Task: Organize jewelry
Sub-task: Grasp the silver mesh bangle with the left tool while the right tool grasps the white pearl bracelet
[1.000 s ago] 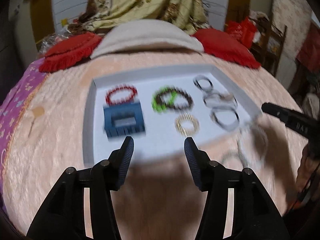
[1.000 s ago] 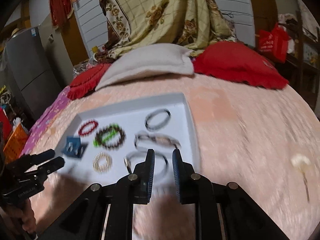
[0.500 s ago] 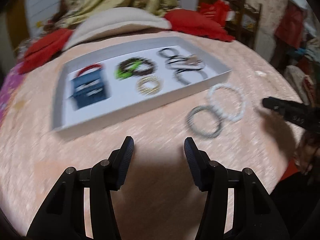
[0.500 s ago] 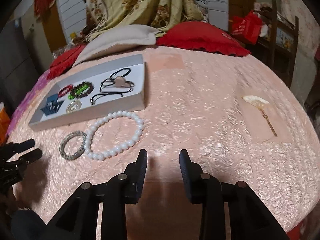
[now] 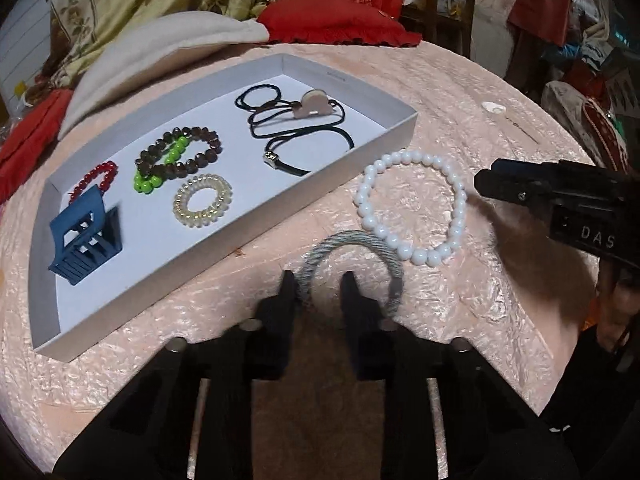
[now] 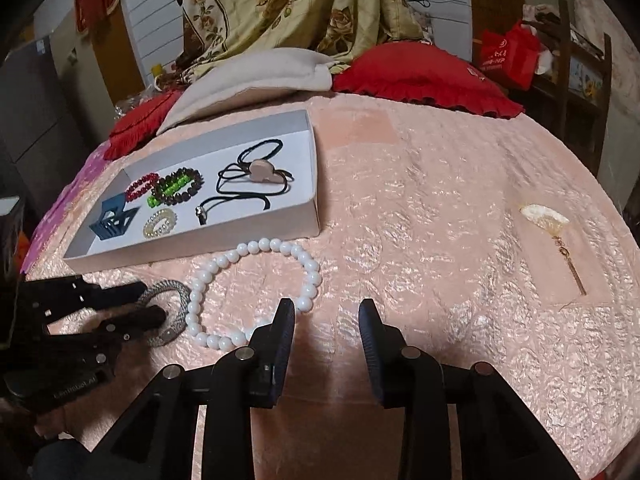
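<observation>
A white tray (image 5: 348, 160) (image 6: 276, 228) on the pink bedspread holds a blue hair claw (image 5: 86, 240), red, brown and green bead bracelets (image 5: 176, 158), a clear coil tie (image 5: 202, 199) and black cords (image 5: 296, 128). A silver mesh bangle (image 5: 352, 240) (image 6: 176, 292) and a white pearl bracelet (image 5: 412, 208) (image 6: 256, 292) lie on the spread in front of the tray. My left gripper (image 5: 318, 280) (image 6: 150, 302) is open, with its fingers straddling the bangle's left rim. My right gripper (image 6: 326, 308) is open and empty, just right of the pearl bracelet.
A shell pendant on a chain (image 6: 552, 236) lies on the spread at right. Red cushions (image 6: 424, 76) and a beige pillow (image 6: 256, 80) sit behind the tray. Chairs and clutter stand beyond the bed at right.
Both grippers pulled back from the tray. My left gripper then swung right and down to the silver bangle and narrowed around its rim. My right gripper opened wider.
</observation>
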`<state>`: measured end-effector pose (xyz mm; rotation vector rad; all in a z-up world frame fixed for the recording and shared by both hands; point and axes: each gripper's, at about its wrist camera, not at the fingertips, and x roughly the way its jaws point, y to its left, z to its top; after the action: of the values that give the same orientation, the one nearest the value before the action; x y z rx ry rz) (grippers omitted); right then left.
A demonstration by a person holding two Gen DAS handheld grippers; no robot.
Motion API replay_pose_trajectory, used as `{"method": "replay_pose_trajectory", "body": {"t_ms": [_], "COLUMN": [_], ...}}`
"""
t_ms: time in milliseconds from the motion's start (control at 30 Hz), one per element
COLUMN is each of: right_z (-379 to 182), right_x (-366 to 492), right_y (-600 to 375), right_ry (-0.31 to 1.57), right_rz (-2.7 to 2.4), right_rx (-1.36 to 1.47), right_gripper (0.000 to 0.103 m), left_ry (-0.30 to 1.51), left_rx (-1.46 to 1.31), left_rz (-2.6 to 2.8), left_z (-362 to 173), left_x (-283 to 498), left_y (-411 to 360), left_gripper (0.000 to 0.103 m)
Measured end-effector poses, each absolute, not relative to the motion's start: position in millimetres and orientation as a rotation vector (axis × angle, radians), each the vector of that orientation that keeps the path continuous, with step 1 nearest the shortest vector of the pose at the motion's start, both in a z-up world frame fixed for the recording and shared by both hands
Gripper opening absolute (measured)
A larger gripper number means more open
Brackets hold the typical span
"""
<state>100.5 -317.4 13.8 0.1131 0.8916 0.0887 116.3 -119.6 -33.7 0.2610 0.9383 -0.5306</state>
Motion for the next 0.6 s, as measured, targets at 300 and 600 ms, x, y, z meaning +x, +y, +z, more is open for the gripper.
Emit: {"method": "replay_pose_trajectory", "body": {"t_ms": [300,600], "right_z": [6.1,-5.8], "right_x": [116.2,137.8], "right_y": [-293.6,-285.2], "right_ry": [0.905,0.921], "right_rz": [0.160,0.124], "right_rx": [0.053,-0.016], "right_gripper": [0.031,0.032], "left_ry": [0.940,0.914], "left_rx": [0.183,0.090], "left_rz": [-0.381,-0.290], "left_z": [-32.4,-36.2], "left_x": [107.3,90.6], "left_y": [-67.5,-29.5], "left_gripper": [0.006,0.006]}}
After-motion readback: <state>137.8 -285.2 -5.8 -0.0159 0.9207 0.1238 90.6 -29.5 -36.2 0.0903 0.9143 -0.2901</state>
